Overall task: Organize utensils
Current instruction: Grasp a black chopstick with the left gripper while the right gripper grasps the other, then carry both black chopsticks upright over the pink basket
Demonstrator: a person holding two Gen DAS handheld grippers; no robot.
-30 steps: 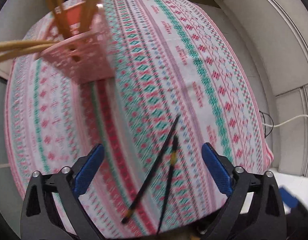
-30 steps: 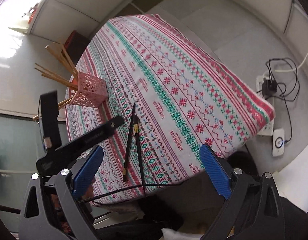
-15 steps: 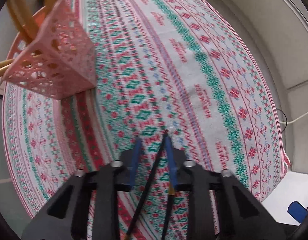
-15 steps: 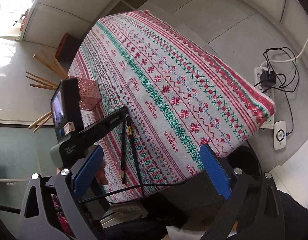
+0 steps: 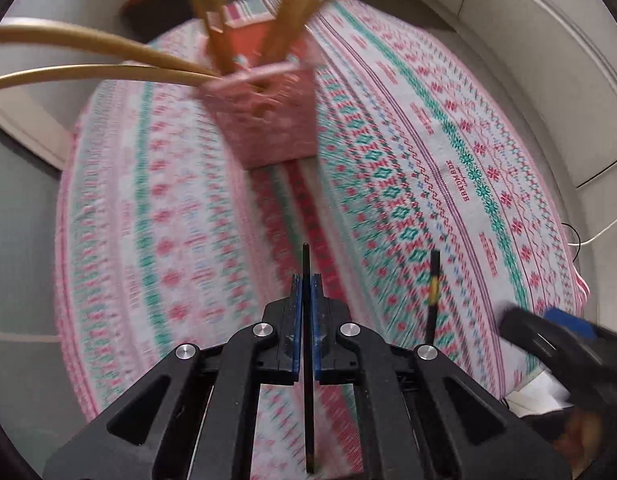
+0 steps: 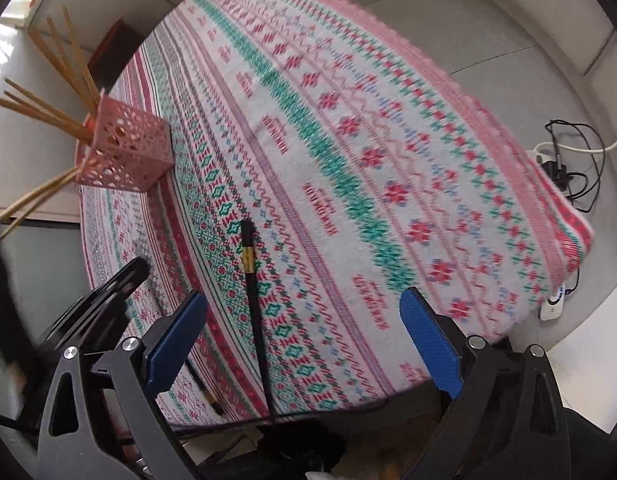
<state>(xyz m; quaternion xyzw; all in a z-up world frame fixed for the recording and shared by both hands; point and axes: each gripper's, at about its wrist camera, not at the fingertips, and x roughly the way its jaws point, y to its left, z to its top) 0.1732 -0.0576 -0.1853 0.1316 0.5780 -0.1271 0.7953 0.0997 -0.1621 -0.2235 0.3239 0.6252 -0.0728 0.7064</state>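
Note:
My left gripper [image 5: 306, 280] is shut on a black chopstick [image 5: 306, 258], held above the patterned tablecloth and pointing toward the pink lattice holder [image 5: 268, 116]. The holder carries several wooden chopsticks [image 5: 88, 44] and also shows in the right wrist view [image 6: 126, 150]. A second black chopstick with a gold band [image 5: 433, 292] lies on the cloth to the right. In the right wrist view it [image 6: 252, 292] lies between the fingers of my open, empty right gripper [image 6: 302, 336]. The left gripper's body [image 6: 96, 304] is at the lower left there.
The tablecloth [image 6: 348, 160] covers a small table with its front edge close to both grippers. A power strip with cables [image 6: 556, 160] lies on the floor to the right. White cushioned panels [image 5: 528, 40] run behind the table.
My left gripper has shut on one black chopstick and lifted it off the cloth, swinging toward the pink holder. My right gripper has moved in over the other chopstick.

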